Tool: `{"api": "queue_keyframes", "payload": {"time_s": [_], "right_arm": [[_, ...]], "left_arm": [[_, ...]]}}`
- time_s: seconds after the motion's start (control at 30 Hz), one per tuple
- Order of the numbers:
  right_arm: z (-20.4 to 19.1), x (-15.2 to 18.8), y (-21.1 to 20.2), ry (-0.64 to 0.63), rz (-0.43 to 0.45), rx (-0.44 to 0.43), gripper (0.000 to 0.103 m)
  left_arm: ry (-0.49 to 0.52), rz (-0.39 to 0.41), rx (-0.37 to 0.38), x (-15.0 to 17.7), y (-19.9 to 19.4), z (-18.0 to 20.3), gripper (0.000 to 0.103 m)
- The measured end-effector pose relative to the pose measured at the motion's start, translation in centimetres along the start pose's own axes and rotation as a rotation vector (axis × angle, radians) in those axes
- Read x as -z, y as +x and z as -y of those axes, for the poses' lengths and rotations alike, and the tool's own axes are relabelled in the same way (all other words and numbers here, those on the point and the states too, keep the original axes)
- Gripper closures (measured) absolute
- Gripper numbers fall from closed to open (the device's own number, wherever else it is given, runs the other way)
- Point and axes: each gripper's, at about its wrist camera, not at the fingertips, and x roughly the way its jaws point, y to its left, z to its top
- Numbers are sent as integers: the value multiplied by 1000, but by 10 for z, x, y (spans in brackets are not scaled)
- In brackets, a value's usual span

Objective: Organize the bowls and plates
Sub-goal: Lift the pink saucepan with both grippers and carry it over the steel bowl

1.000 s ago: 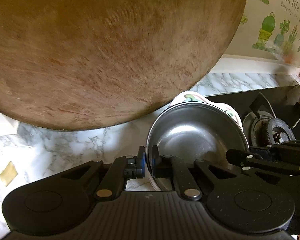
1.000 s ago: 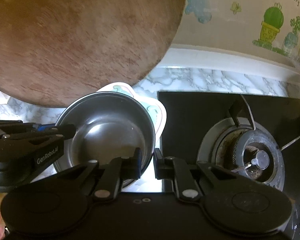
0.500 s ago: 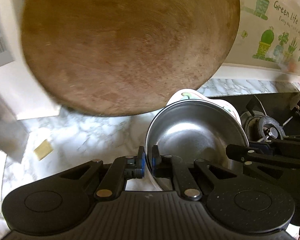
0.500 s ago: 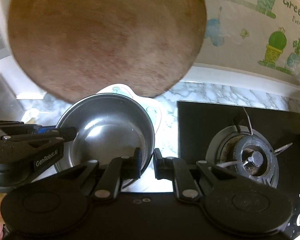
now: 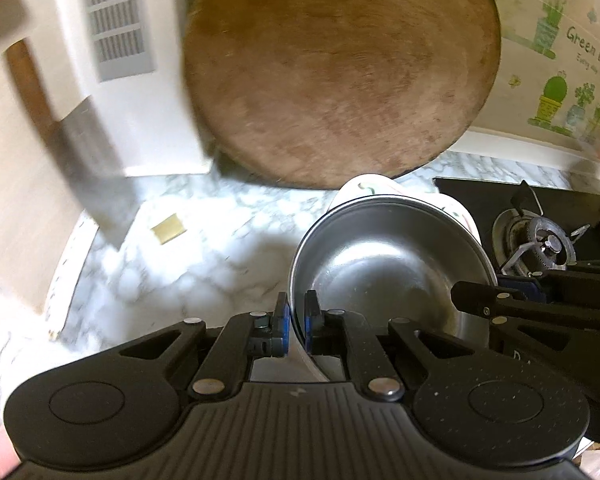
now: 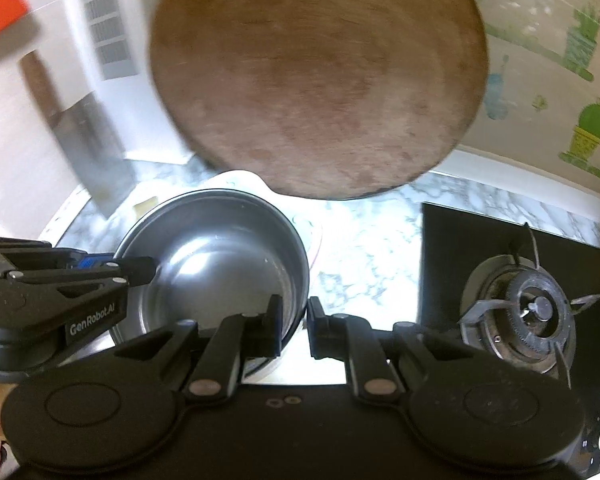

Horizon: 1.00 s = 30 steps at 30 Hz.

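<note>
Left wrist view shows the left gripper [image 5: 296, 326] pinched on the near-left rim of a steel bowl [image 5: 384, 264] nested in a patterned white bowl [image 5: 380, 190], while the right gripper [image 6: 294, 326] clamps the right rim, the stack apparently lifted above the marble surface [image 5: 204, 256]. Stacking looks done, but placing remains; open surface lies left, with a wooden board [image 5: 340, 76] far behind and the stove burner [image 6: 534, 312] right.
</note>
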Motion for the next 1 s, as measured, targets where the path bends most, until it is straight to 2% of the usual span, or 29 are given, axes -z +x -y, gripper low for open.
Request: {"api": "queue_keyframes", "payload": {"time_s": [0.47,0.73,1.0], "right_arm": [[-60,37,-8,-127,-41,-92,90],[-85,52,8,-166,-78,-119,90],[-97,63,26,-176,-113,-130,90]], "left_arm": [[-121,-53,-67,69,-23,-49,97],[-172,-89,-93,100,-14,-69,97],[-185,-111,-104,114,1,-80,97]]}}
